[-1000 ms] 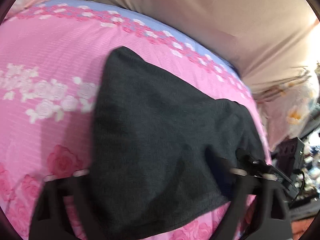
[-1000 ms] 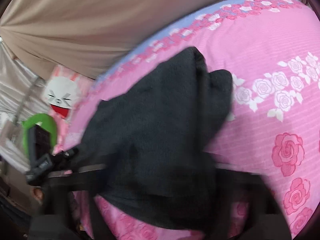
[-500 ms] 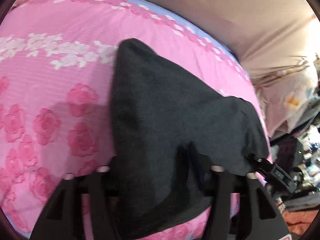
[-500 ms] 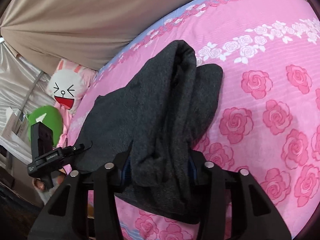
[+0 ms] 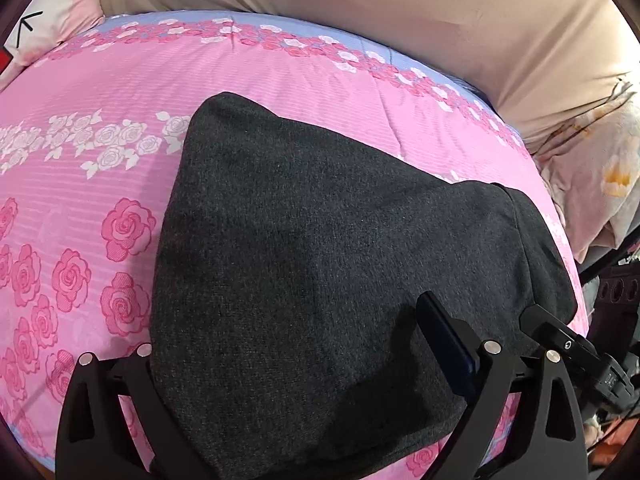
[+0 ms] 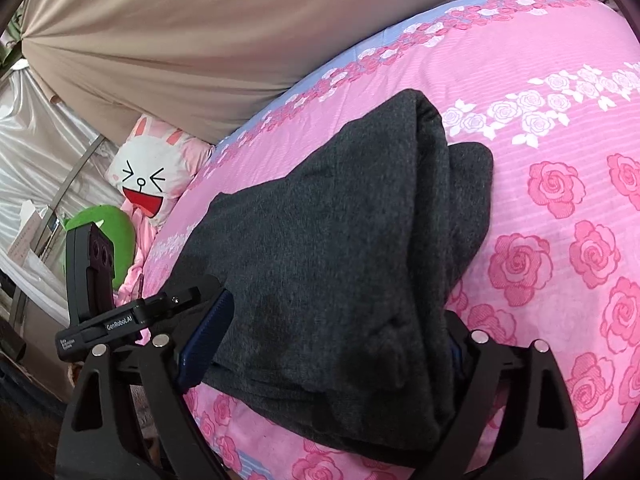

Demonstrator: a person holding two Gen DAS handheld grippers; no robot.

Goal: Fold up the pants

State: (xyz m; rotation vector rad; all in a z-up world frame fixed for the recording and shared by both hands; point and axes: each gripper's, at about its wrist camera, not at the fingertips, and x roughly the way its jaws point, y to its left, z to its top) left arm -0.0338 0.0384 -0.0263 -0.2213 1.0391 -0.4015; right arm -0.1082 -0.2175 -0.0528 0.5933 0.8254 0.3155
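The dark grey pants (image 5: 320, 248) lie folded in a thick stack on the pink rose-print bedspread (image 5: 80, 160). My left gripper (image 5: 296, 344) is open, its fingers wide on either side of the stack's near edge; the right finger (image 5: 444, 340) shows, the left one is hidden under cloth. In the right wrist view the pants (image 6: 340, 240) lie the same way, with my right gripper (image 6: 332, 328) open around their near end. Its left finger (image 6: 204, 336) shows beside the cloth. The left gripper's body (image 6: 120, 316) shows at the stack's left.
A beige curtain (image 5: 400, 20) hangs behind the bed. A white rabbit-face pillow (image 6: 148, 172) and a green cushion (image 6: 116, 232) lie at the bed's left end. A floral pillow (image 5: 600, 168) and dark clutter (image 5: 612, 292) sit past the right end.
Both grippers have opened wide and let go of the pants. The raised fold has dropped flat onto the stack. Both cameras have pulled back slightly.
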